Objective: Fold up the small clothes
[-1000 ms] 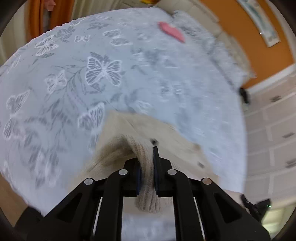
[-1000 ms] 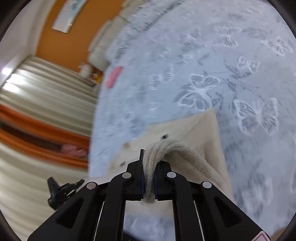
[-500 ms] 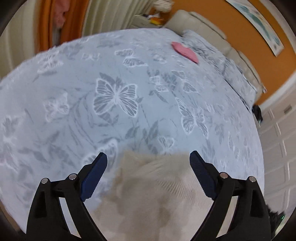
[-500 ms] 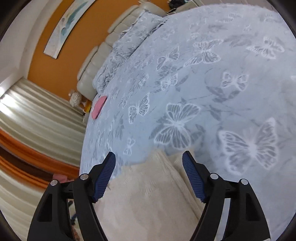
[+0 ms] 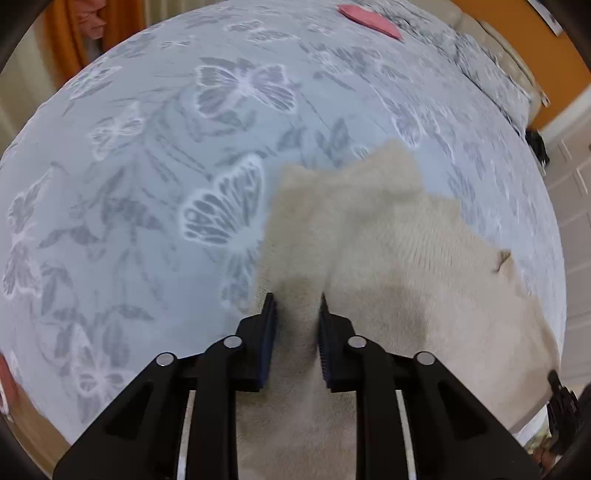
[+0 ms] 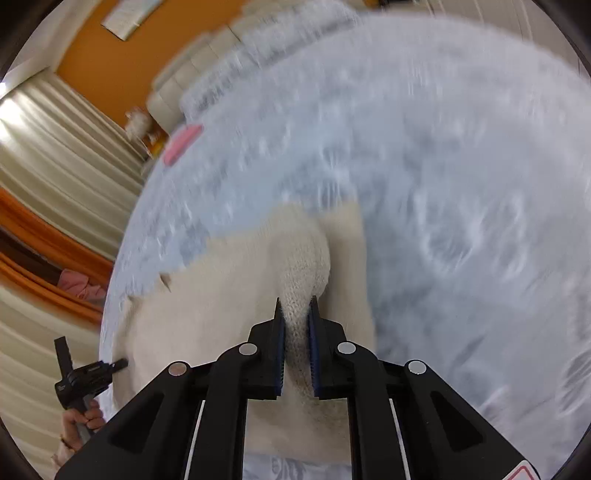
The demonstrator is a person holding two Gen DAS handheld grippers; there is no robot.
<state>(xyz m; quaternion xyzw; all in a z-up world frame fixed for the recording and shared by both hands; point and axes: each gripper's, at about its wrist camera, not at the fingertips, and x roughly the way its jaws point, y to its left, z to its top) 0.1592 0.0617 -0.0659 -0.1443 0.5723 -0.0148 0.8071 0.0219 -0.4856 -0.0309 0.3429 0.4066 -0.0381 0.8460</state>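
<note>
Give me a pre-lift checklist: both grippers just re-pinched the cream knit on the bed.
1. Right gripper jaws just closed, knit pinched between pads: ok.
2. Left gripper jaws just closed on the cream knit garment: ok.
3. How many layers each pinch holds: cannot tell.
4. Butterfly bedspread bare beyond the garment: ok.
5. Pink item far from the fold: ok.
6. Right wrist view sharp: not ok, blurred.

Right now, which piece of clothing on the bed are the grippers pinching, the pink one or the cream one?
The cream knitted garment. It lies close by, and both the left gripper and the right gripper have just closed on folds of it. The pink one lies far off, untouched.
</note>
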